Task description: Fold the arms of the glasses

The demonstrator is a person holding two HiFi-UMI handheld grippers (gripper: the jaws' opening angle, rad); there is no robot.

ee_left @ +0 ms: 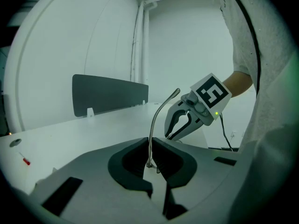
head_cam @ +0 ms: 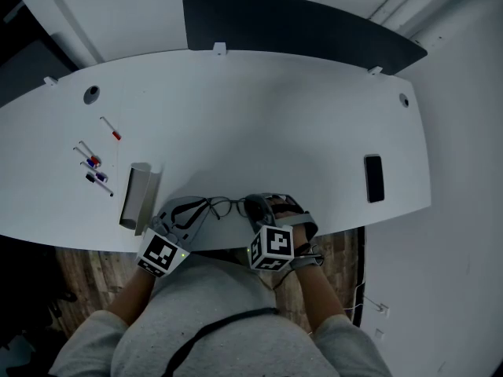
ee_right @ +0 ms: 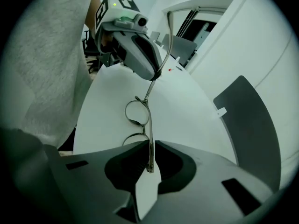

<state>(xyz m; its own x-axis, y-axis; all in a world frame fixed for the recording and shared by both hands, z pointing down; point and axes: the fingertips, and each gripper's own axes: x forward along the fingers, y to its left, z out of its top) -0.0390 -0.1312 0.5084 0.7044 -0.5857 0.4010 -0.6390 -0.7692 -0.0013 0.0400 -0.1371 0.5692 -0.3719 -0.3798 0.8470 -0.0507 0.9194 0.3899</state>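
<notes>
Thin metal round-lens glasses [head_cam: 224,205] lie at the white table's [head_cam: 259,124] front edge, between my two grippers. My left gripper [head_cam: 191,212] is shut on one arm of the glasses. In the left gripper view that arm [ee_left: 156,120] rises from between the closed jaws of the left gripper [ee_left: 150,143] and curves up to the right. My right gripper [head_cam: 261,208] is shut on the other arm. In the right gripper view this arm [ee_right: 150,139] runs from the right gripper [ee_right: 151,146] to the two lenses [ee_right: 137,112]. Beyond them the left gripper [ee_right: 152,73] holds its arm upright.
A grey open case [head_cam: 135,196] lies just left of the left gripper. Several pens [head_cam: 94,167] and a red-tipped marker [head_cam: 111,129] lie farther left. A black phone [head_cam: 374,177] rests at the right. A dark divider panel [head_cam: 299,26] stands along the far edge.
</notes>
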